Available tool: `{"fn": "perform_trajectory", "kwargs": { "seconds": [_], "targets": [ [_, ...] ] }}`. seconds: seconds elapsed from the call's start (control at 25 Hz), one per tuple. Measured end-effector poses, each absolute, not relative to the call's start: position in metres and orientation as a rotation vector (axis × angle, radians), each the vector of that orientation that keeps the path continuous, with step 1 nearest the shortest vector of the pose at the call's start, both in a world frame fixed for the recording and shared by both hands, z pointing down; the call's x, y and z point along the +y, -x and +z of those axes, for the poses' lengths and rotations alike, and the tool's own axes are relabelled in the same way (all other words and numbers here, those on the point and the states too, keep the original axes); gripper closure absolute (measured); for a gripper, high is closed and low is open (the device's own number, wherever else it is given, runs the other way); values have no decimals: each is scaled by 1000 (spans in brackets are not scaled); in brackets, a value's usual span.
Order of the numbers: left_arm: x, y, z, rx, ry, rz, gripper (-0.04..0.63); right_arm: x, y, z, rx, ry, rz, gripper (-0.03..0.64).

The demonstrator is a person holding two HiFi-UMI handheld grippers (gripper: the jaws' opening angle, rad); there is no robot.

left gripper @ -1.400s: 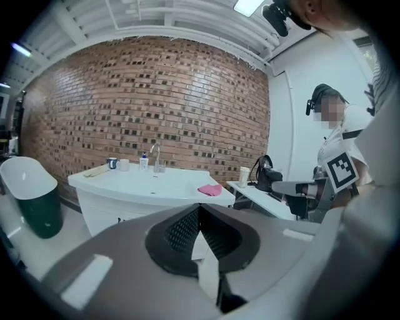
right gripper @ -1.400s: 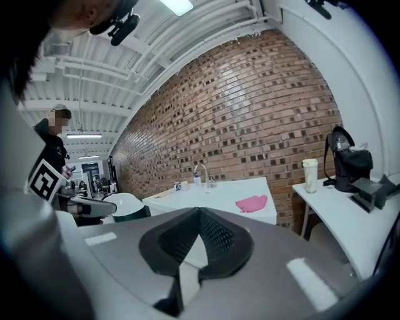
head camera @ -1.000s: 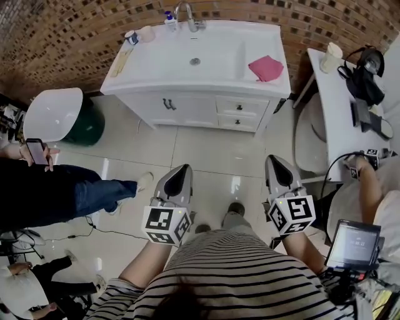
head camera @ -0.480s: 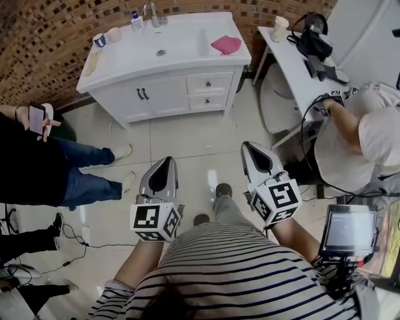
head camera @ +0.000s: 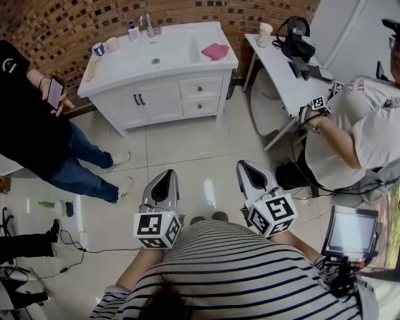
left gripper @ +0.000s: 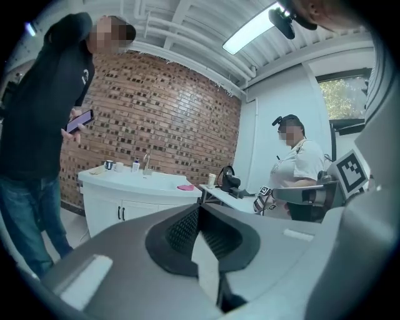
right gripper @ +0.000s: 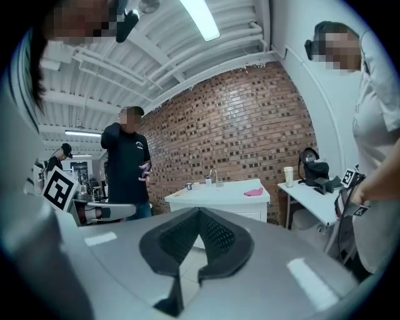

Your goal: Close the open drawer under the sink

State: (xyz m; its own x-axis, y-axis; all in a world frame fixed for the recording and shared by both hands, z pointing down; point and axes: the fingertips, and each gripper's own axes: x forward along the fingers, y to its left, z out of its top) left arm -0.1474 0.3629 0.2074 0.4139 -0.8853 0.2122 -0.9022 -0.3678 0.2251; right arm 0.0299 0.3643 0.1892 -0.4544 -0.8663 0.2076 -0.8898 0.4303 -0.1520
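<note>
The left gripper (left gripper: 199, 209) has its jaws pressed together at the tips, with nothing between them. The right gripper (right gripper: 199, 212) is the same, jaws together and empty. A person in a striped shirt (head camera: 250, 275) holds both low in front of the body, side by side above a pale tiled floor (head camera: 187, 150), pointing toward a white cabinet (head camera: 156, 100) that stands well apart from them against a brick wall (head camera: 62, 19).

The cabinet carries a white sink (head camera: 164, 50). Under the sink's right half sit two drawers, an upper drawer (head camera: 200, 87) and a lower drawer (head camera: 200, 106). Both fronts look level with the cabinet face; neither stands visibly pulled out.

A pink cloth (head camera: 215, 51) lies near the right edge of the sink top. A tap (head camera: 145, 24) and a small bottle (head camera: 132, 28) stand along its back edge, and a cup (head camera: 98, 49) stands near its back left corner.

A person in black (head camera: 31, 112) stands left of the cabinet holding a phone (head camera: 55, 92). To the right, a white table (head camera: 284, 75) bears a paper cup (head camera: 265, 34), and a person in white (head camera: 356, 131) sits beside it.
</note>
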Motion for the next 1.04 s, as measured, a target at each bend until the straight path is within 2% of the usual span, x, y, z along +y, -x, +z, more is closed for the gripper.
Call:
{"fn": "perform_trajectory", "kwargs": {
  "seconds": [0.4, 1.04],
  "targets": [
    [365, 115, 197, -1574, -2408, 90, 580, 365, -53, 187, -2593, -1564, 323, 617],
    [369, 131, 198, -1633, -2363, 82, 580, 349, -27, 177, -2648, -1465, 275, 617]
  ]
}}
